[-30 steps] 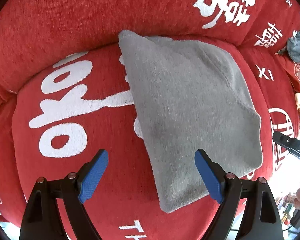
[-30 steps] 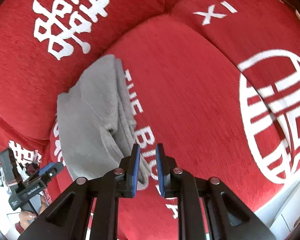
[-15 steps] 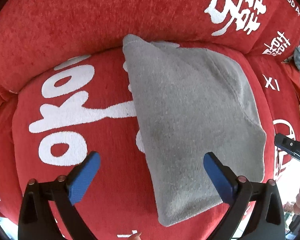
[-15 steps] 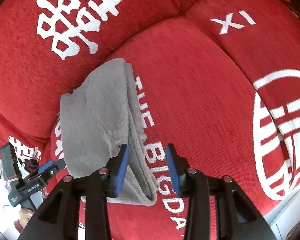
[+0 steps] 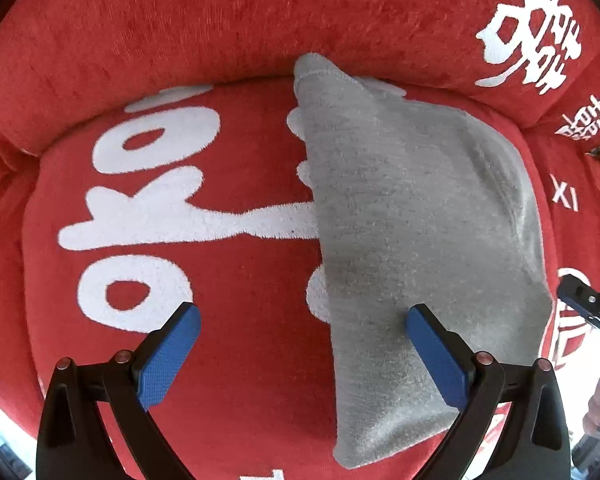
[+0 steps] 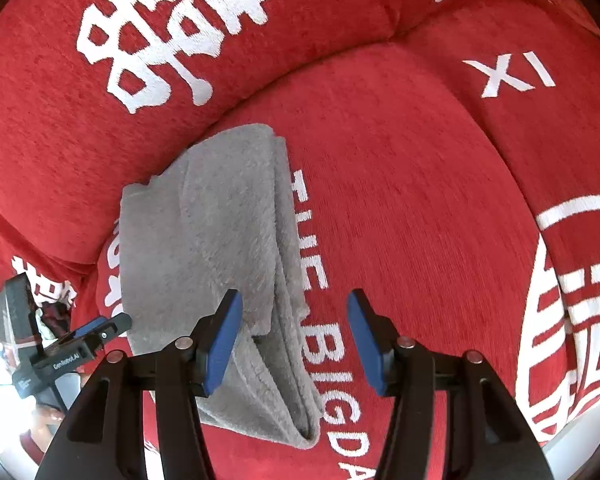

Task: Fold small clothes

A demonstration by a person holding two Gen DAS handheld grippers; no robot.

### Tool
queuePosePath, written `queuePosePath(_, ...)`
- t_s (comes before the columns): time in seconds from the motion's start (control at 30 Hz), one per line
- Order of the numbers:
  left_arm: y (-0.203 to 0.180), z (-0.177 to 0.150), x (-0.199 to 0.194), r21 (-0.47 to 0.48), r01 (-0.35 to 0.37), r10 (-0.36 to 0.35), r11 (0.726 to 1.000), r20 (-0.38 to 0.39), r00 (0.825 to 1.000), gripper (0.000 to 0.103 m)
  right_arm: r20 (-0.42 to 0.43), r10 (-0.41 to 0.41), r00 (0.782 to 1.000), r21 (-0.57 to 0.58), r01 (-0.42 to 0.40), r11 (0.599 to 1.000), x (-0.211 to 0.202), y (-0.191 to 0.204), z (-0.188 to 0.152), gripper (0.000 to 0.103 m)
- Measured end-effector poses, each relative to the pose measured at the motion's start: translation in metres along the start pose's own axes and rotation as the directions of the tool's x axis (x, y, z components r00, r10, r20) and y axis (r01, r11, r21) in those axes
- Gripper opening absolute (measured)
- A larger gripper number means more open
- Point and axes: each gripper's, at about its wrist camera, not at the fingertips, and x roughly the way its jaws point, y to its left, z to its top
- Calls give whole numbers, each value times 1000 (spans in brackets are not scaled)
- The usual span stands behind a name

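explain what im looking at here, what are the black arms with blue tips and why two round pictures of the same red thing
Those black arms are hand-held grippers, one in each of a person's hands; no robot is involved. Each gripper carries a wide-angle camera that looks along its two blue-padded fingers, which is why the pictures are round and bent.

One picture comes from the left gripper, the other from the right gripper. Each also catches the other gripper at its edge.

The red thing is a sofa cushion cover with white lettering. On it lies a folded grey cloth, the small garment being folded.

Nothing is held now. The left gripper's jaws stand wide open above the cloth's near end. The right gripper's jaws have just been opening; the cloth's folded edge lies below them, and the pads are not pressing on it.
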Motion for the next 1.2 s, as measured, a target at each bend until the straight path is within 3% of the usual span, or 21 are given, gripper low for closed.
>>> queuePosePath(0.6,1,8,11,-30,66,-66,997,5,998,103,-30,100,995,60,-98,993,17,-26,16,60)
queuePosePath(0.73,2,12,16,-34,131,-131,991,6,991,103,-26,197,980,98,-194,976,20,-32,16,60)
queuePosePath(0.93,-4,17,32,-30,275,-276,961,-45,960,103,-87,271,959,39,-269,962,29,-25,23,61)
queuePosePath(1.2,-26,26,47,-24,266,-267,964,-65,962,103,-184,329,926,34,-328,944,56,-28,28,61)
